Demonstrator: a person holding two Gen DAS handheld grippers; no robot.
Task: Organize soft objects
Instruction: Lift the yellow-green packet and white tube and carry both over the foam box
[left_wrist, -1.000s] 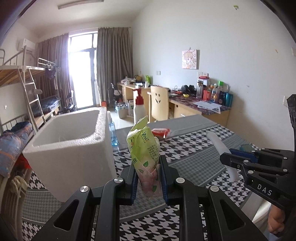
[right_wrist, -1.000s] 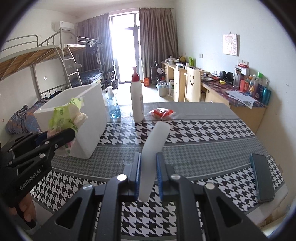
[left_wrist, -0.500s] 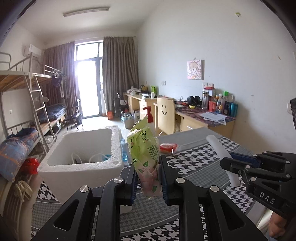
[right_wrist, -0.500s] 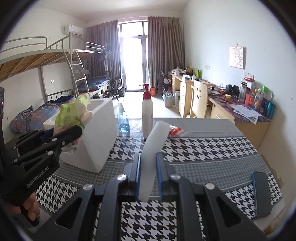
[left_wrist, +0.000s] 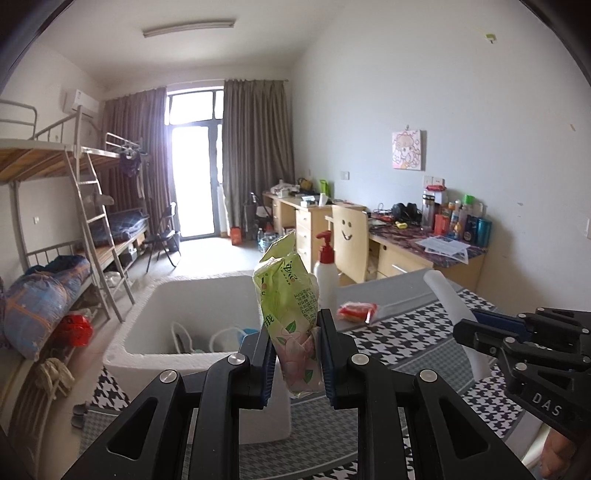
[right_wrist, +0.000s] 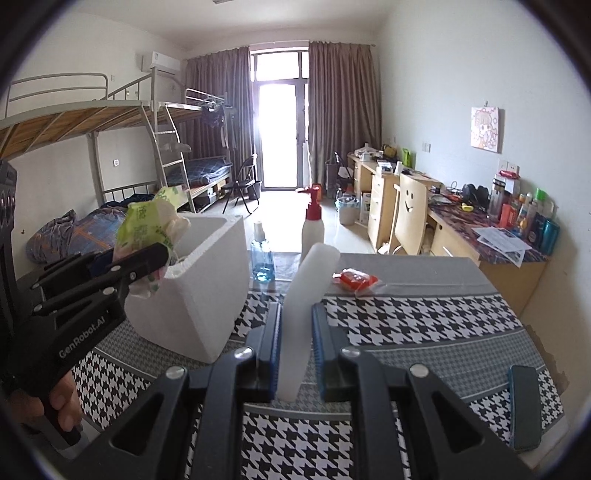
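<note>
Left gripper (left_wrist: 295, 354) clamps a green packet (left_wrist: 286, 295), right gripper (right_wrist: 295, 350) a white tube (right_wrist: 306, 295), foam box (left_wrist: 177, 354) contents half hidden

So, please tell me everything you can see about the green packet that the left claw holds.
The green tissue packet is a soft, crinkled plastic pack, light green with printed text on its upper part and pink flowers and leaves lower down. It stands nearly upright, its twisted top pointing up. The left claw is shut on its lower part, squeezing it between blue pads. It is held above the near edge of the white foam box, touching nothing else. In the right wrist view it looks bunched and whitish at one end.
</note>
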